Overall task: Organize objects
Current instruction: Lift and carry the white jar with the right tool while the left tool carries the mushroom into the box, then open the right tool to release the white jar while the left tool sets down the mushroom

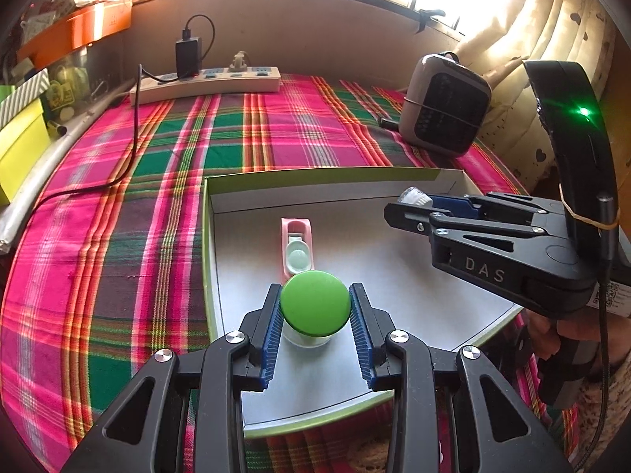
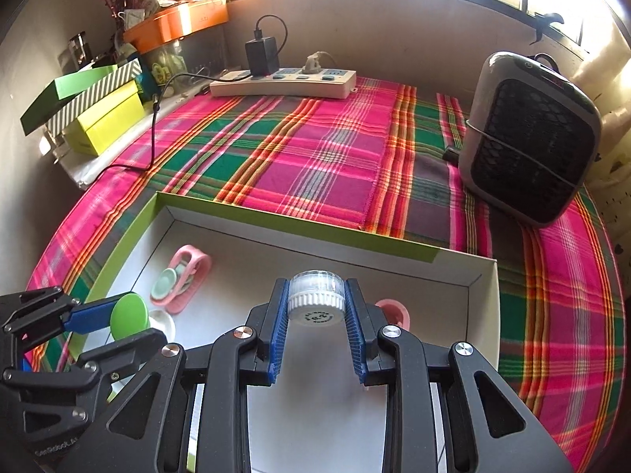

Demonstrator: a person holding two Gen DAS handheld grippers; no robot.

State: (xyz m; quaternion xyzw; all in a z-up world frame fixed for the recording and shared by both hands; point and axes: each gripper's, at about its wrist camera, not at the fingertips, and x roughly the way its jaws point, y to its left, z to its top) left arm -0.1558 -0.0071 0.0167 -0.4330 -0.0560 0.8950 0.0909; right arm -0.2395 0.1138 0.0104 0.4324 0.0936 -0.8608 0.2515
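Left gripper (image 1: 314, 309) jaws pinch green-lidded clear round jar (image 1: 314, 307), lower centre, over shallow white green-rimmed cardboard box (image 1: 209, 260). Right gripper (image 2: 316, 299) jaws pinch small clear ribbed-cap jar (image 2: 315, 295). Risks: release on pink clip case (image 1: 296, 246) tips jar; grippers collide.

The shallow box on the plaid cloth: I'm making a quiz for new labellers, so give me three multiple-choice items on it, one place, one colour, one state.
1. Where does the pink case lie?
A. inside the shallow box
B. on the power strip
C. beside the heater

2. What colour is the lid in the left tongs?
A. orange
B. green
C. white

3. How are the right tongs?
A. open and empty
B. out of view
C. shut on the clear-topped jar

Answers: 1 A, it rests on the box floor; 2 B, the round lid is green; 3 C, both pads press the jar.
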